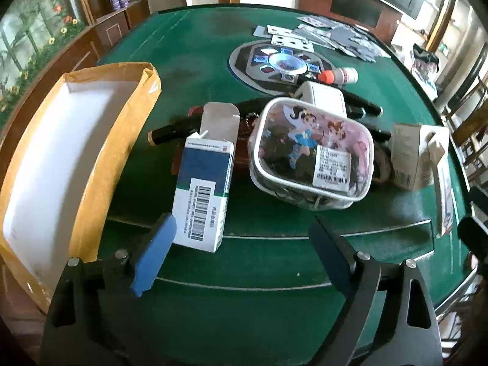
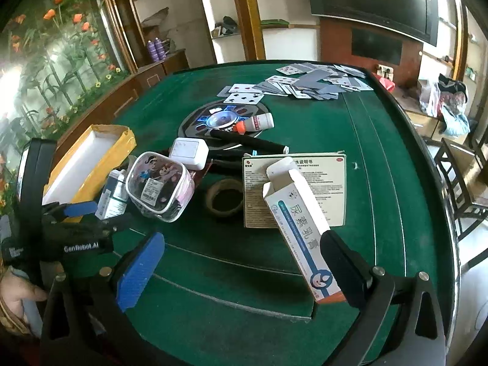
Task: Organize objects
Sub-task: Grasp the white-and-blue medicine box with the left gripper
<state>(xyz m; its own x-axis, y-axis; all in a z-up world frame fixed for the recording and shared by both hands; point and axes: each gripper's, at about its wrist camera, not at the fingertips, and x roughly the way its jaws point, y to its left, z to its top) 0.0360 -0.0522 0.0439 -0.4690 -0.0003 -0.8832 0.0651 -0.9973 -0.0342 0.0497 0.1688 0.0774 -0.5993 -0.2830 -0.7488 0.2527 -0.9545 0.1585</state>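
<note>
We see both grippers spread wide, gripping nothing: left gripper [image 1: 244, 244] by blue-white barcode box [image 1: 202, 198] on green tabletop [image 1: 274, 262]; right gripper [image 2: 244, 268] w/ 尿素乳膏 box [image 2: 300, 228] leaning against one finger. "GenRobot.AI" on left unit.

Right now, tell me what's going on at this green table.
A person is sorting clutter with two tools. The left hand-held gripper is open, its left finger close beside the blue-and-white medicine box, not yet closed on it. The right hand-held gripper is also open; a tall white carton with its flap open leans against its right finger. The yellow tray on the left holds nothing visible, and the cartoon pouch sits mid-table.
</note>
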